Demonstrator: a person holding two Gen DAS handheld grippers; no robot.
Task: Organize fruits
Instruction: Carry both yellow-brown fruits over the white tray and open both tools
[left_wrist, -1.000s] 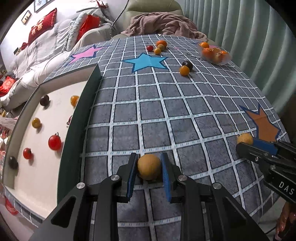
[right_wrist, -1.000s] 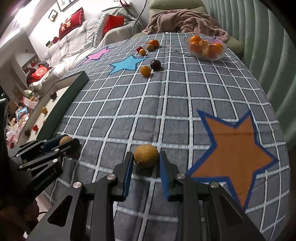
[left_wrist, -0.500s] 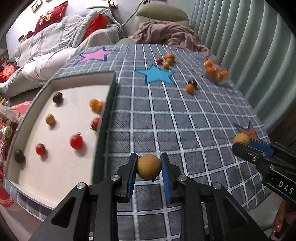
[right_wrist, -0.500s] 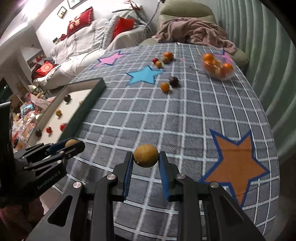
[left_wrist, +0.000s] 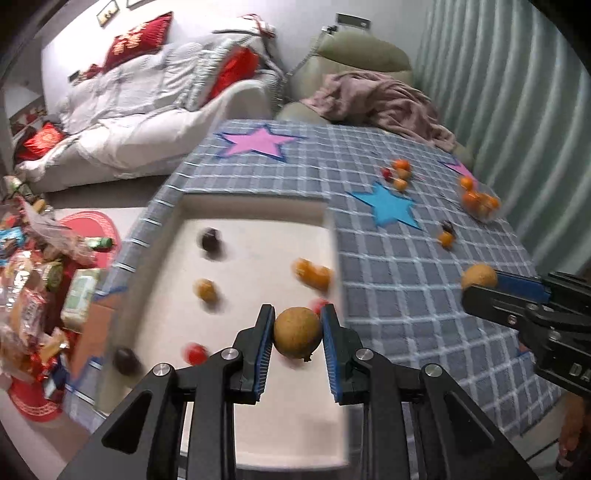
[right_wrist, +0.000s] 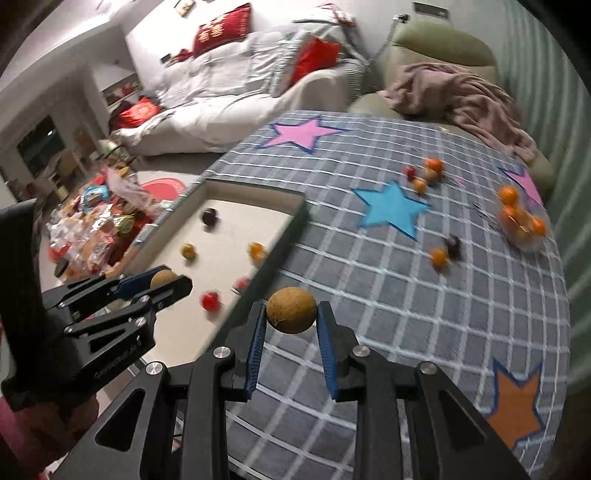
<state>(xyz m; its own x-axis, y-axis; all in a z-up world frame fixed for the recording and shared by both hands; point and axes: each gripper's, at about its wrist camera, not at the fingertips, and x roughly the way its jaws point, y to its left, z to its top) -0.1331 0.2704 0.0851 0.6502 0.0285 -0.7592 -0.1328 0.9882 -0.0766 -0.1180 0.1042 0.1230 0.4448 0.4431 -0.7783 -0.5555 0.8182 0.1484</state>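
Both grippers lifted, moved toward tray (left_wrist: 255, 206); left gripper (left_wrist: 297, 332) fingers clamp brown fruit (left_wrist: 297, 331) above tray; right gripper (right_wrist: 291, 314) fingers clamp second brown fruit (right_wrist: 291, 310) beside tray.

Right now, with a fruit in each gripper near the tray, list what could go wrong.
1. The left gripper pinches its round brown fruit only at the fingertips; it could slip out.
2. Fruits already lie loose in the tray, like the red one; a dropped fruit may knock them or roll.
3. The right gripper holds its brown fruit above the tablecloth, short of the tray wall; released early, it could roll away.
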